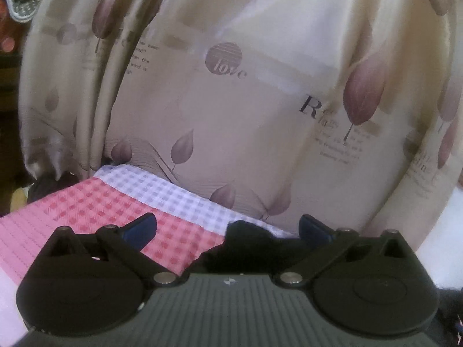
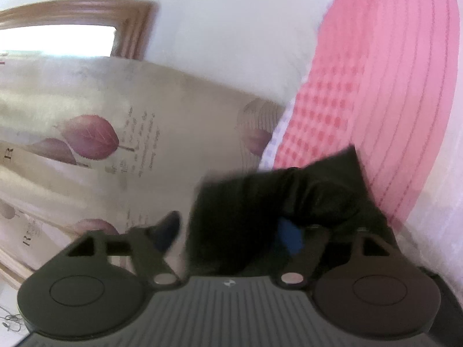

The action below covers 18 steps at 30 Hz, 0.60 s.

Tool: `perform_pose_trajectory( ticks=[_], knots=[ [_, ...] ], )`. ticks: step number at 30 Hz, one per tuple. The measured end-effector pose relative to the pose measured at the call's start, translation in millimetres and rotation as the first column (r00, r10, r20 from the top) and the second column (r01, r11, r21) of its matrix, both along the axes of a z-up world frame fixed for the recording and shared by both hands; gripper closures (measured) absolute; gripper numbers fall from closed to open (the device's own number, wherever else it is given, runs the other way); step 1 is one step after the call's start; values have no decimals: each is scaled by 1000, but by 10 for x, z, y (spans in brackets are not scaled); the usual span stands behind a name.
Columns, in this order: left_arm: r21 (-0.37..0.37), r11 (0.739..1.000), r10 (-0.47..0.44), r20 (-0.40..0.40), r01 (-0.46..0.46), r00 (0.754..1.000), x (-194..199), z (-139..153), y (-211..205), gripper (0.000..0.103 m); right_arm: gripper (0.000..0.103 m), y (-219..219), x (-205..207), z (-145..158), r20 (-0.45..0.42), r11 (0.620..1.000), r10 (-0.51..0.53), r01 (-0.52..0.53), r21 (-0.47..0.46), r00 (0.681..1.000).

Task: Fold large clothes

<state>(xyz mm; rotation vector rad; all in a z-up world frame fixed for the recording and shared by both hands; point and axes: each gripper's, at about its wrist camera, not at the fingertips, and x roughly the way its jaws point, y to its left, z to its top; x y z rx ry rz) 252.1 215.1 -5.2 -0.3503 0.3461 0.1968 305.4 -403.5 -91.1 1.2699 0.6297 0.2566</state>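
Left gripper is hovering with its jaws spread wide, its blue fingertips well apart, and nothing is being pinched between them. A bunched edge of the black garment is lying in the gap just beyond the tool's body, over the pink checked bedspread, but neither pad is touching it as far as the left wrist view shows. Beyond the bedspread, a beige leaf-printed curtain is hanging.

Right gripper is also standing open, though its picture is blurred. The black garment is sitting between its fingers, draping over the right blue pad and spilling onto the bedspread; the left pad is clear of the cloth, so I judge this as no firm hold. Beyond the bedspread a white wall and a wooden window frame are showing.

Judging by the crumpled, heaped cloth, the folding is looking barely started: no flat panel or neat crease is showing. Spreading the garment over the bedspread, gripping its corners and making the folds all seem to be remaining.
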Motion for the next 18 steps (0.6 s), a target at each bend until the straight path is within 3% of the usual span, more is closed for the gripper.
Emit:
perform_pose_trajectory(
  ticks=[3,5,6,9,11,13,16,18],
  knots=[
    [-25,1000,3,-4,-3,1000,-33,-5,51,0,18,-66,-60,45,11,999,-48,48,16,999],
    [-43,999,-13,10,14,1000,-71,11,44,4,18,-69,-130,181,55,997,-71,73,-24,996],
    [-43,999,-29,15,30,999,-82,24,13,6,19,-20,-142,309,97,995,-46,54,-86,994],
    [12,985,-172,-6,172,985,-5,87,-273,33,19,321,-93,677,179,949,122,-61,-311,976],
    [35,966,-257,-19,258,966,49,116,-499,56,20,764,-40,928,211,858,289,-155,-490,934],
    [28,937,-348,-18,348,937,126,129,-735,62,25,1215,-17,1075,226,761,415,-200,-617,881],
    [2,909,-417,-9,418,909,272,113,-998,70,50,1889,111,1063,170,639,548,-278,-717,819],
    [28,896,-444,-17,444,896,387,72,-1159,74,66,2230,217,941,116,568,597,-317,-760,794]
  ],
)
